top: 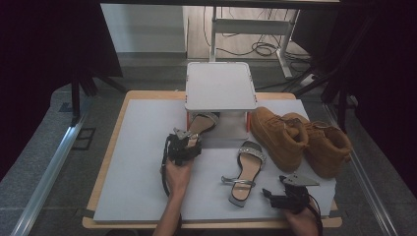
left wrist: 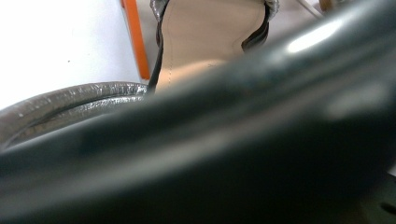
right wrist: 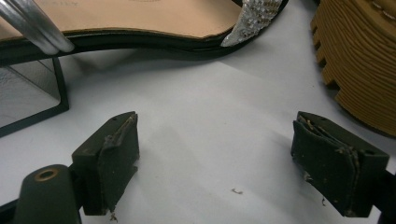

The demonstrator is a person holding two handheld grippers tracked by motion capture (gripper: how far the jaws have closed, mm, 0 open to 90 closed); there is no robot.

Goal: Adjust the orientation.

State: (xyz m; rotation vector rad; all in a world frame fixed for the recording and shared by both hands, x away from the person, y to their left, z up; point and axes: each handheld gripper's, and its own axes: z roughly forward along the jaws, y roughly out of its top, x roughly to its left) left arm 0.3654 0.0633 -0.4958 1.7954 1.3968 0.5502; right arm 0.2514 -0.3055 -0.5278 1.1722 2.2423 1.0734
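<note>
The surface [top: 142,162] is seen from above and in front by the high view, looking forward and down. The right gripper view is set low, close to the second sandal [right wrist: 140,21], also seen from above. The left gripper view is pressed against one sandal [left wrist: 210,32].

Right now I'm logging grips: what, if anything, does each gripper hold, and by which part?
The left gripper holds a sandal by its heel end, at the white shoe rack's lower shelf. The right gripper holds nothing; its jaws stand open above the mat.
</note>
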